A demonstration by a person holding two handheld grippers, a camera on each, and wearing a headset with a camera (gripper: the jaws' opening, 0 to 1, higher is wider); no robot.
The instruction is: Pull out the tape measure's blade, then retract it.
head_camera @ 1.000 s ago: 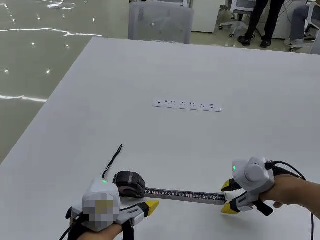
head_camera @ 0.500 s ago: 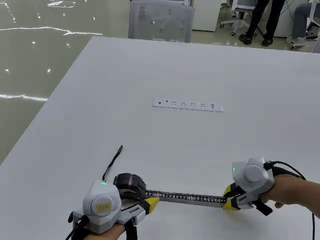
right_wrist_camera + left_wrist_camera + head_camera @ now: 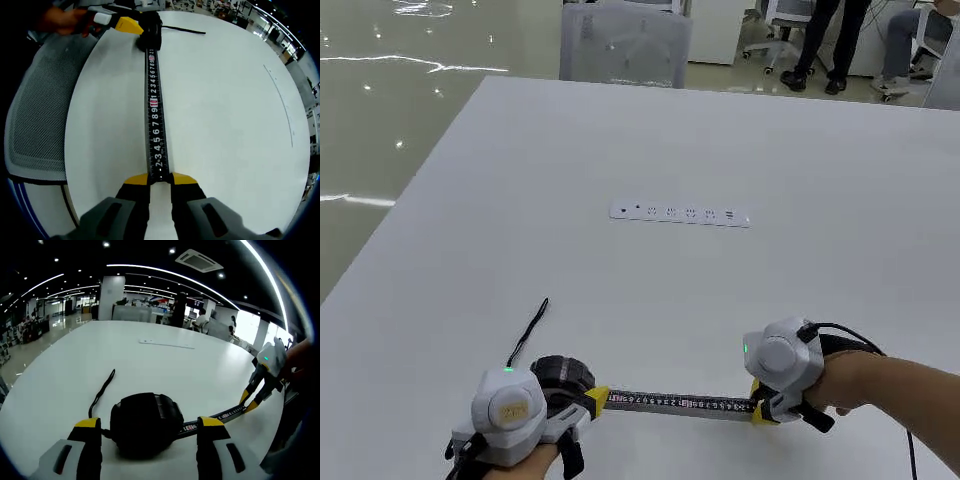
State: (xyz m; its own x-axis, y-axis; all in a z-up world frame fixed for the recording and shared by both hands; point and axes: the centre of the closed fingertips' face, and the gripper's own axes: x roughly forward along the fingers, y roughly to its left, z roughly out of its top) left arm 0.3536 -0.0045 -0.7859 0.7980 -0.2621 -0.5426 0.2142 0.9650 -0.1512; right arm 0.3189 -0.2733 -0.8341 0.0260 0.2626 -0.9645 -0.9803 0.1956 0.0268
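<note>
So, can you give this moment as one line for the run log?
left claw: around case, grip unclear | right claw: shut on blade end | blade: out, straight

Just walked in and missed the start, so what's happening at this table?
A person works at a white table with a gripper in each hand. The left gripper has its jaws either side of the black tape measure case; whether they clamp it is unclear. The right gripper is shut on the end of the blade, which lies pulled out between them. A power strip lies farther back.
</note>
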